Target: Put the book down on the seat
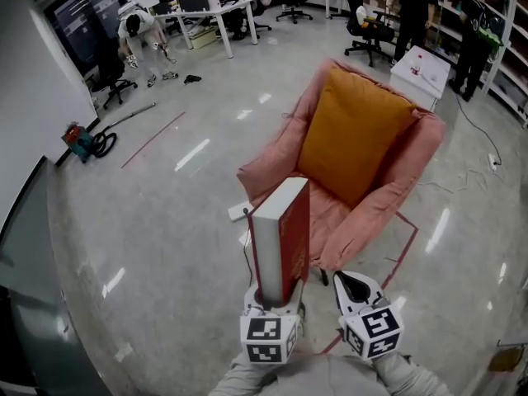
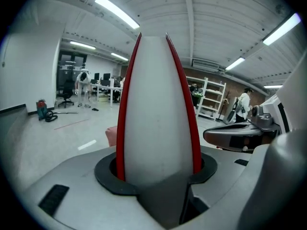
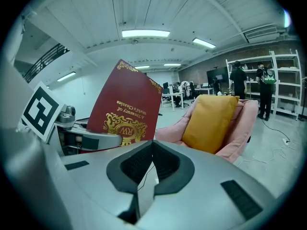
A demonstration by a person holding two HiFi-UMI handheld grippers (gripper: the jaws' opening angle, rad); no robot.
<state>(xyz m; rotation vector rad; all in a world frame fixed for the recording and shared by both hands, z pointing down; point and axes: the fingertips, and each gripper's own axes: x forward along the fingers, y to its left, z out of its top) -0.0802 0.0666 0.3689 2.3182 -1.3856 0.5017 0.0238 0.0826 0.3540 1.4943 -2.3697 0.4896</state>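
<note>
A thick red book (image 1: pixel 285 238) with white page edges stands upright in my left gripper (image 1: pixel 276 299), which is shut on its lower end. In the left gripper view the book (image 2: pixel 156 109) fills the gap between the jaws of the left gripper (image 2: pixel 156 176). My right gripper (image 1: pixel 356 287) hovers just to the book's right, shut and holding nothing. The right gripper view shows the book's gold-printed cover (image 3: pixel 127 111) to the left of the right gripper (image 3: pixel 152 145). Ahead stands a pink armchair (image 1: pixel 272 172) with an orange cushion (image 1: pixel 355 130) leaning on its back. Its seat (image 1: pixel 334 213) lies just beyond the book.
Red tape lines (image 1: pixel 406 246) mark the glossy floor around the chair. A small white object (image 1: pixel 238 213) lies by the chair's front left. A white box (image 1: pixel 421 73) stands behind it. Desks, office chairs and people are far back. A tool with a hose (image 1: pixel 82 143) lies at left.
</note>
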